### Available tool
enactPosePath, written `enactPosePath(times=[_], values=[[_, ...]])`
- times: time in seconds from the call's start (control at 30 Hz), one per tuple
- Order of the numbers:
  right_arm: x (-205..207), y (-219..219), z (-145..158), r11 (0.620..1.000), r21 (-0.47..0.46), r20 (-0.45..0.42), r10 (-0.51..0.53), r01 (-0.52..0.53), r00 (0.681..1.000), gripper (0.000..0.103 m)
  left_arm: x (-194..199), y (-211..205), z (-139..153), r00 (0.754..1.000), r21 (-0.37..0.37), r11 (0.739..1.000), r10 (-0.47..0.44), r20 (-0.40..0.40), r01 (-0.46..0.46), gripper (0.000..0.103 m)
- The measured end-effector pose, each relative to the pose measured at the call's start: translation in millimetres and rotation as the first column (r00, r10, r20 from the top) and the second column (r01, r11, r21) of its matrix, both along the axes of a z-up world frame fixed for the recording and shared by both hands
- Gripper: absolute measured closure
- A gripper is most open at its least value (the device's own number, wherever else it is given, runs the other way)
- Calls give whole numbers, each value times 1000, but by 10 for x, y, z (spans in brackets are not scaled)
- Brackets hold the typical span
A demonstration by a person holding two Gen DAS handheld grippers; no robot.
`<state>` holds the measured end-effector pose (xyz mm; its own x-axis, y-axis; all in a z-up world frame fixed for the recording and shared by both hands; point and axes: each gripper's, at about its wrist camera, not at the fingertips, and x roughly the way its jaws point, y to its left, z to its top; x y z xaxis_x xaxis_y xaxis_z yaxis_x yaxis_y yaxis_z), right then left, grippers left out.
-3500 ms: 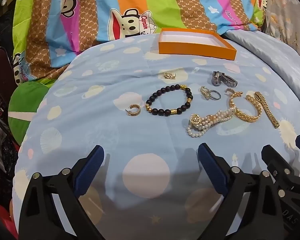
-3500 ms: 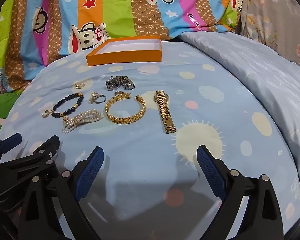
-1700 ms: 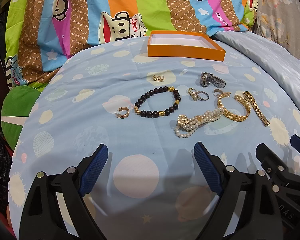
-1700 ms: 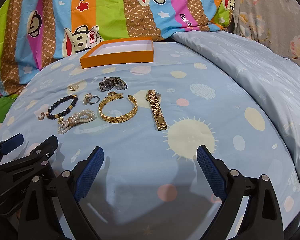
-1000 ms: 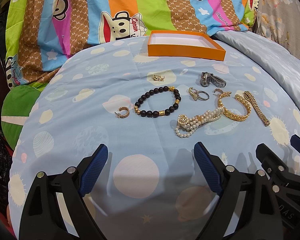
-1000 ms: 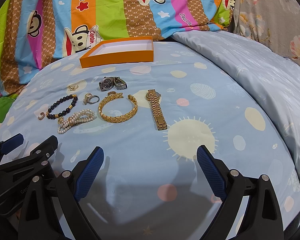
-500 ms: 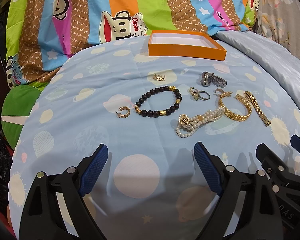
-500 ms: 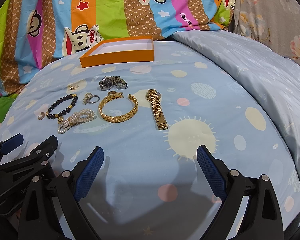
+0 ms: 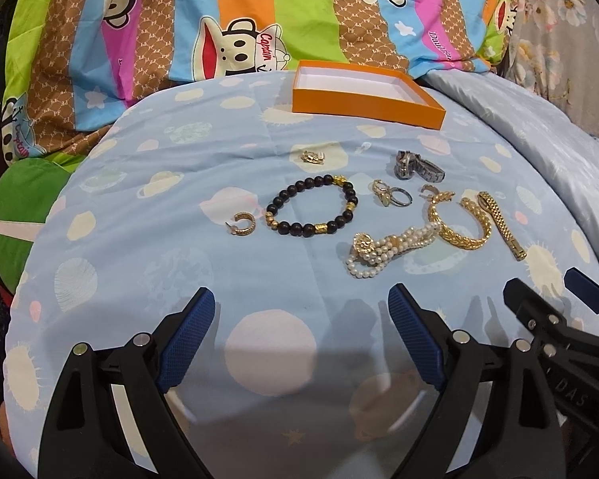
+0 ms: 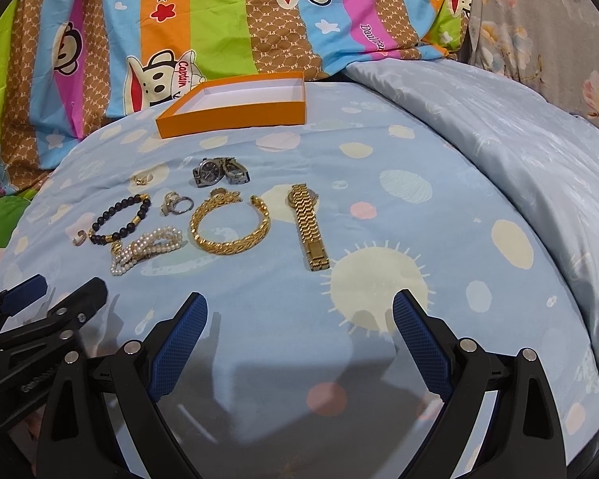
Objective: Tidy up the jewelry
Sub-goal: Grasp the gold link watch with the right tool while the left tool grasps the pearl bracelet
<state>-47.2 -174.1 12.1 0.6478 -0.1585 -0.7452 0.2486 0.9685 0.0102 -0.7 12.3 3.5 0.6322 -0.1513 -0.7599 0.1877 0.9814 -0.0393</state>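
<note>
Jewelry lies spread on a light blue bedsheet: a black bead bracelet, a gold hoop earring, a pearl bracelet, a gold cuff, a gold watch, a silver watch, rings and a small gold piece. An empty orange box sits behind them. My left gripper is open and empty, near the sheet's front. My right gripper is open and empty, in front of the gold watch.
A striped monkey-print blanket rises behind the box. A pale quilt slopes up on the right. A green cushion lies at the left edge. The right gripper's side shows in the left wrist view.
Both grippers have shifted slightly; the views have barely changed. No jewelry has moved and both stay open.
</note>
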Motion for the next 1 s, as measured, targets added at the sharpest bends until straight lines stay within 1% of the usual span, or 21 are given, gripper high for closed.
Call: enactPosePath(times=[0.07, 0.27, 0.4, 0.5, 0.57, 0.67, 0.87, 0.93, 1.0], values=[[43, -63, 22, 1000, 3, 2, -6, 6, 1000, 11, 33, 60, 16, 1000, -7, 1000, 12, -6, -12, 17], [219, -249, 65, 999, 35, 9, -20, 19, 1000, 12, 216, 349, 87, 996, -24, 996, 88, -10, -89, 17], [373, -281, 114, 999, 46, 15, 1, -1, 1000, 17, 363, 476, 73, 993, -36, 993, 113, -34, -114, 17], [484, -296, 131, 999, 49, 16, 12, -13, 1000, 19, 433, 508, 85, 992, -34, 992, 120, -31, -121, 17], [546, -323, 117, 998, 54, 11, 12, -13, 1000, 21, 465, 492, 100, 994, -42, 993, 108, -34, -109, 17], [632, -385, 82, 997, 81, -3, 8, -8, 1000, 27, 483, 421, 111, 996, -50, 995, 80, -35, -81, 17], [779, -430, -1, 993, 121, -33, 18, -14, 999, 37, 449, 115, 117, 999, -64, 998, -29, -40, 26, 17], [820, -410, -41, 992, 121, -46, 30, -24, 998, 41, 445, 8, 98, 997, -57, 997, -59, -44, 57, 17], [848, -402, -85, 992, 120, -61, 35, -28, 998, 50, 451, -68, 77, 996, -55, 996, -79, -50, 77, 17]])
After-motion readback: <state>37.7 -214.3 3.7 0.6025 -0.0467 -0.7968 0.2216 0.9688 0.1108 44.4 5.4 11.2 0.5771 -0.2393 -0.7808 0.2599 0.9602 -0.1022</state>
